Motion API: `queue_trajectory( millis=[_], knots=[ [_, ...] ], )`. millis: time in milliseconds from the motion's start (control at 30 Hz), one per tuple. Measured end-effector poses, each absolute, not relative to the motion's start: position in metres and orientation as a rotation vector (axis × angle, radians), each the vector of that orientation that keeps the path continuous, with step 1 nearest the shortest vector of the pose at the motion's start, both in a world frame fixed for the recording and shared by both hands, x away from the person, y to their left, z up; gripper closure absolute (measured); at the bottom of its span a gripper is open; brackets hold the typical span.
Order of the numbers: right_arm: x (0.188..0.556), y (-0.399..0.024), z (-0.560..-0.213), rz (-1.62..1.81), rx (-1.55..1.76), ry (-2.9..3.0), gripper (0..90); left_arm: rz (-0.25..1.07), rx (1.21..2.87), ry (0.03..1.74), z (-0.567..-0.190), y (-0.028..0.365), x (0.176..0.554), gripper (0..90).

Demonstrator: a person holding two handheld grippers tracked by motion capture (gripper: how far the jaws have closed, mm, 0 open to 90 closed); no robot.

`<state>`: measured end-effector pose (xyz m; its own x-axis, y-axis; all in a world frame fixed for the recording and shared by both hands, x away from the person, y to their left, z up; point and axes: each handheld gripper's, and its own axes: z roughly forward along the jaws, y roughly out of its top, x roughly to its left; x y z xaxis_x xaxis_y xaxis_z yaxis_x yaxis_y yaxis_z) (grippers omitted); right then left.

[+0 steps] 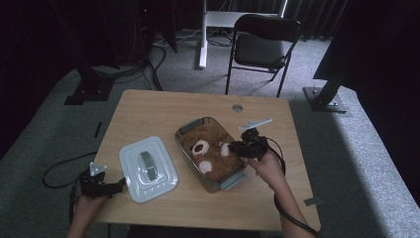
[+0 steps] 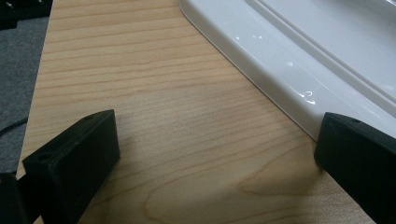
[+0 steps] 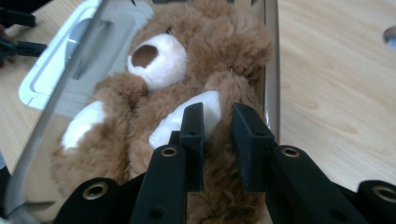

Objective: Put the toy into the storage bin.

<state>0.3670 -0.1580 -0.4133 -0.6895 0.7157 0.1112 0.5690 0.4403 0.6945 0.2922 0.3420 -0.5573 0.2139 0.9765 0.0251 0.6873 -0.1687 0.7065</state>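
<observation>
Brown teddy bear (image 3: pixel 187 93) with white muzzle and paws — white lid (image 1: pixel 147 168), pale wood-grain table (image 1: pixel 148 114), black fingers (image 3: pixel 252 140).

One teddy bear (image 1: pixel 210 152); one container (image 1: pixel 190 128); one lid (image 1: pixel 147 168)

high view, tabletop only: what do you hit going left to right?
left gripper → white lid → clear container with the teddy bear in it → right gripper, jaws shut on the bear's limb.
</observation>
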Motion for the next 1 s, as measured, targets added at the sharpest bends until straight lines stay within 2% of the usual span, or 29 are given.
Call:
queue_trajectory(
  millis=[200,467,633,800,1000],
  knots=[
    [0.376,-0.146,-0.422,0.971,1.113,2.546,72.9,0.664,1.927,1.535,-0.557,0.342,0.292,0.6],
    [0.385,-0.117,-0.438,0.662,1.016,2.614,81.0,0.663,1.93,1.535,-0.557,0.342,0.292,0.6],
    [0.389,-0.105,-0.447,0.524,0.985,2.608,82.9,0.664,1.93,1.535,-0.557,0.342,0.292,0.6],
    [0.387,-0.112,-0.443,0.642,1.028,2.573,80.4,0.663,1.929,1.535,-0.557,0.342,0.292,0.6],
    [0.373,-0.14,-0.413,0.973,1.057,2.502,79.5,0.665,1.929,1.534,-0.557,0.342,0.292,0.6]
  ],
)
